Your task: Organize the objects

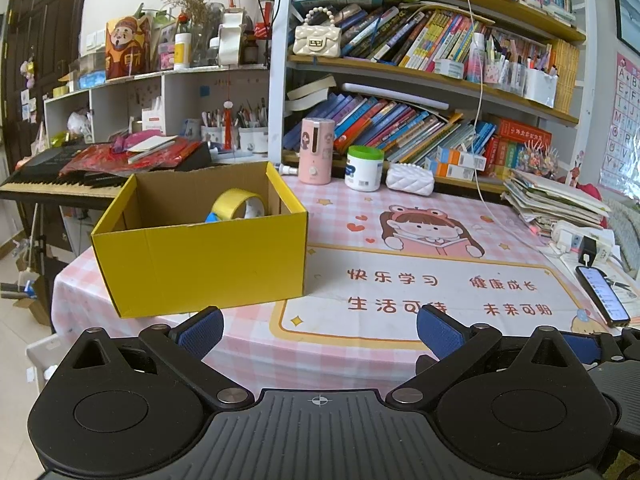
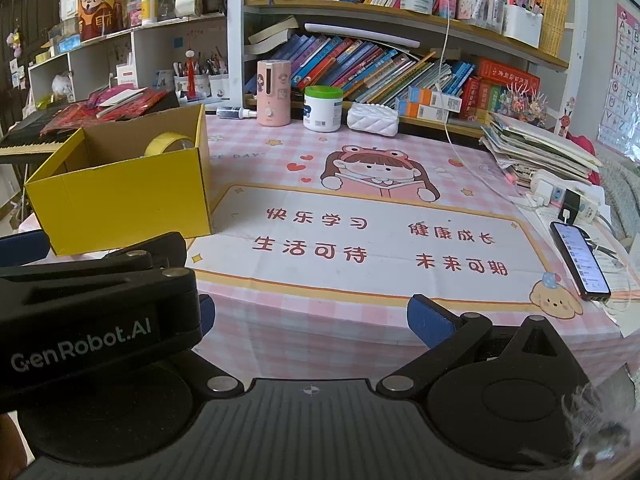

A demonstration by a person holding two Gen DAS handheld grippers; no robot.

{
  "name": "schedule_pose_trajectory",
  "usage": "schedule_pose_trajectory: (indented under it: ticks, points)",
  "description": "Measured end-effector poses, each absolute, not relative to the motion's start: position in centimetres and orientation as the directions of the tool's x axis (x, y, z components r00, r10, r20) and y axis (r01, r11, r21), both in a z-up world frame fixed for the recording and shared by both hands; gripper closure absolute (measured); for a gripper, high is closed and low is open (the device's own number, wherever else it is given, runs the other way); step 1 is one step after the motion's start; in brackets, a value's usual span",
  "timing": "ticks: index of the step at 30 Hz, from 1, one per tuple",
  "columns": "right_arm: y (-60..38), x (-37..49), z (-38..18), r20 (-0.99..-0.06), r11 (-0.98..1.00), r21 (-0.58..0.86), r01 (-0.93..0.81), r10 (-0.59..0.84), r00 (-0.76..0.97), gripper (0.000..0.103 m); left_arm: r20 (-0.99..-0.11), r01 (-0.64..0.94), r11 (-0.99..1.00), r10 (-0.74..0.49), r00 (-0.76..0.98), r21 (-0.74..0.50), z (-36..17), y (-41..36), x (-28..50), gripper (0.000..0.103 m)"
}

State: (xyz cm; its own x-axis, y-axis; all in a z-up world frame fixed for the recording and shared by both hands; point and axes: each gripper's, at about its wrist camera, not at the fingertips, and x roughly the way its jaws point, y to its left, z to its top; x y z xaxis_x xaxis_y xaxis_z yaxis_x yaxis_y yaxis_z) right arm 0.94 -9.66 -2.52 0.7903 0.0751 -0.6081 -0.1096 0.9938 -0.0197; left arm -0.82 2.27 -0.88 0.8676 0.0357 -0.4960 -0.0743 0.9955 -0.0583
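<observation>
Left wrist: yellow box (image 1: 200, 256) ahead-left, tape roll (image 1: 238, 204) inside; left hand-held gripper (image 1: 318, 328) nearer; right hand-held gripper (image 2: 310, 316) too spread wide, empty.

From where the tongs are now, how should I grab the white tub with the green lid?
Grip the white tub around its round body, below the green lid, coming straight from the front. It stands upright; the pink dispenser and white quilted case flank it closely.

Right of the box (image 1: 200, 256), the mat (image 1: 420, 280) is left bare and passable up to the phone (image 1: 604, 294), while the far edge is blocked by bottles (image 1: 318, 151).
</observation>
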Motion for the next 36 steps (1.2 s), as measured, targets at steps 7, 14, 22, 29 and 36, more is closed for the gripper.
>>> schedule_pose_trajectory:
  ticks: [7, 14, 22, 29, 36]
  points:
    - [-10.2, 0.7, -2.4, -0.603, 0.994, -0.026, -0.110, 0.072, 0.795, 0.000, -0.494, -0.074, 0.996, 0.036, 0.869, -0.059, -0.9, 2.3, -0.9, 0.000]
    - [-10.5, 0.8, -2.1, -0.601, 0.994, -0.030, -0.105, 0.066, 0.797, 0.000, -0.492, -0.069, 0.996, 0.034, 0.870, -0.054, -1.1, 2.0, -1.1, 0.000]
    - [-10.5, 0.7, -2.2, -0.600, 0.994, -0.032, -0.106, 0.066, 0.797, 0.000, -0.496, -0.062, 0.996, 0.021, 0.868, -0.066, -0.9, 2.0, -1.1, 0.000]
    - [-10.8, 1.0, -1.9, -0.599, 0.994, -0.036, -0.104, 0.062, 0.799, 0.000, -0.500, -0.058, 0.996, 0.014, 0.866, -0.071, -0.8, 2.0, -1.1, 0.000]
    - [-10.9, 1.0, -1.8, -0.600, 0.994, -0.036, -0.104, 0.062, 0.798, 0.000, -0.514, -0.068, 0.995, 0.020, 0.858, -0.074, -0.9, 2.0, -0.8, 0.000]
